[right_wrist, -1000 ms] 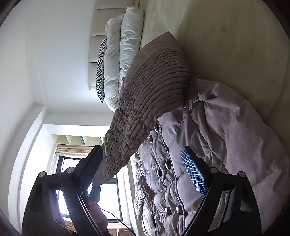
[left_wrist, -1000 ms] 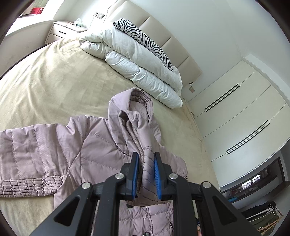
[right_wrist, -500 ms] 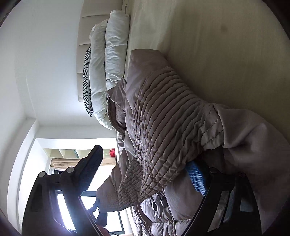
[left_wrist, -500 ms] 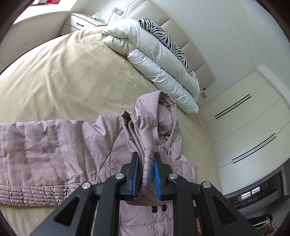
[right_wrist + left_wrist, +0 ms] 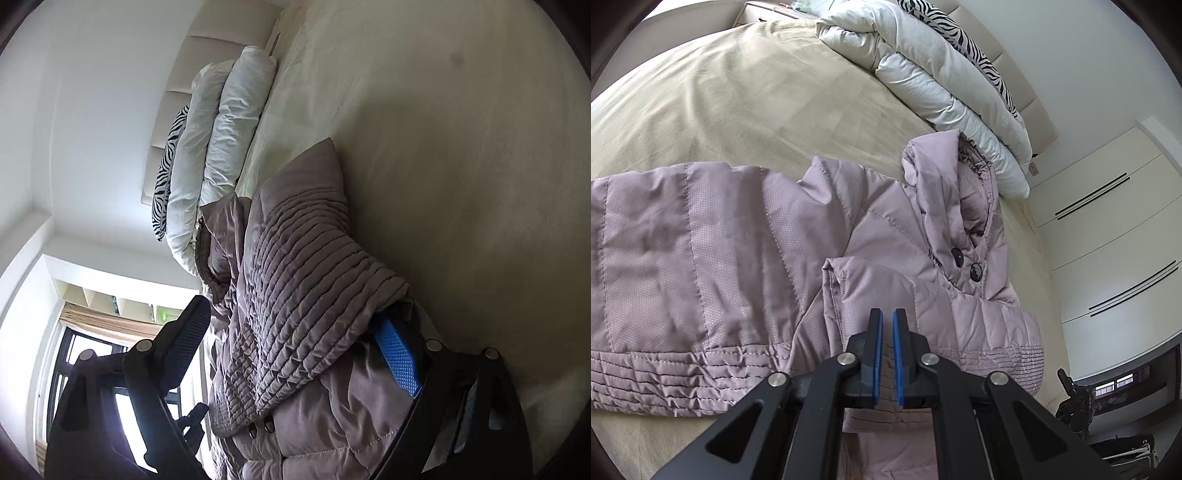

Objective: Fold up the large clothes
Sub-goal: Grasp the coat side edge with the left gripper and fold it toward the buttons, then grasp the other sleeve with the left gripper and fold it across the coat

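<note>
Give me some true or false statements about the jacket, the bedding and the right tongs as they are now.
1. The mauve quilted puffer jacket lies on the beige bed cover. True.
2. The right tongs are clamped shut. False: the jaws stand wide apart around the jacket's ribbed cuff.
3. A zebra-striped pillow lies by the folded white duvet. True.
4. The duvet covers the jacket. False: it lies beyond the hood.

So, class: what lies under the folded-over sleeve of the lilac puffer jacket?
The sleeve lies across the jacket front, below the collar buttons. Whatever front panel and lower buttons sit beneath it are covered. The jacket itself rests on the beige bed.
</note>
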`<act>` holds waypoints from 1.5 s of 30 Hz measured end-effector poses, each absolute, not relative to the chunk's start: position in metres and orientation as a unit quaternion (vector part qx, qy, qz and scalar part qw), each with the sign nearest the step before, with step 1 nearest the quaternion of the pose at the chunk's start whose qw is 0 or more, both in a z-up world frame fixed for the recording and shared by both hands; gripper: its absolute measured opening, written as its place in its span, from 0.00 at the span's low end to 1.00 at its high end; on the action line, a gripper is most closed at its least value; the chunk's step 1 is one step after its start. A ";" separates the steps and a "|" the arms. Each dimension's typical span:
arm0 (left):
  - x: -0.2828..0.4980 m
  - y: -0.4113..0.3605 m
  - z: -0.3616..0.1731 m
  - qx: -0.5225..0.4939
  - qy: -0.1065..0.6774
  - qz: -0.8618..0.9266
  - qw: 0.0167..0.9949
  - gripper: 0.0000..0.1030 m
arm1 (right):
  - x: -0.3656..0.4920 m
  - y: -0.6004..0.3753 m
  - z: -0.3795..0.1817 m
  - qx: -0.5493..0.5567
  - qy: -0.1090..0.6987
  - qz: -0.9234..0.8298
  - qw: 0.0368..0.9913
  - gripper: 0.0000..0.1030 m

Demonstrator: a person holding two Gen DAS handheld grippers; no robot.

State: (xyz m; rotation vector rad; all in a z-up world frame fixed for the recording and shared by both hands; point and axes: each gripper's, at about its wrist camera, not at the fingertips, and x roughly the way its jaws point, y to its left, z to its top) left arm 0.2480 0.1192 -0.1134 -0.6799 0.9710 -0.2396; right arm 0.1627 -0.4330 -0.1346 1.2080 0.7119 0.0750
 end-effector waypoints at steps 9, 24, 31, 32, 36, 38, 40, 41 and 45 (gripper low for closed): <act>0.241 0.066 -0.118 -0.249 0.454 -0.145 0.843 0.24 | 0.136 -0.428 -0.061 0.489 0.318 0.072 0.809 0.84; 0.256 0.062 -0.134 -0.233 0.446 -0.150 0.851 0.32 | 0.184 -0.414 -0.122 0.432 0.363 0.081 0.822 0.85; 0.173 0.128 -0.103 -0.304 0.386 -0.132 0.861 0.67 | 0.147 -0.402 -0.070 0.401 0.321 0.095 0.853 0.85; 0.154 0.147 -0.101 -0.319 0.375 -0.115 0.863 0.73 | 0.141 -0.394 -0.062 0.390 0.319 0.103 0.857 0.85; 0.075 0.244 -0.113 -0.424 0.331 -0.027 0.842 0.75 | 0.116 -0.353 -0.035 0.361 0.322 0.152 0.862 0.85; 0.034 0.292 -0.127 -0.490 0.299 0.029 0.818 0.76 | 0.108 -0.331 -0.030 0.358 0.326 0.170 0.858 0.85; -0.004 0.332 -0.138 -0.538 0.258 0.081 0.798 0.76 | 0.101 -0.309 -0.029 0.360 0.334 0.190 0.850 0.85; -0.020 0.349 -0.143 -0.559 0.241 0.105 0.787 0.76 | 0.099 -0.298 -0.028 0.359 0.339 0.196 0.847 0.86; -0.060 0.401 -0.164 -0.639 0.177 0.158 0.732 0.76 | 0.088 -0.260 -0.024 0.352 0.356 0.214 0.839 0.85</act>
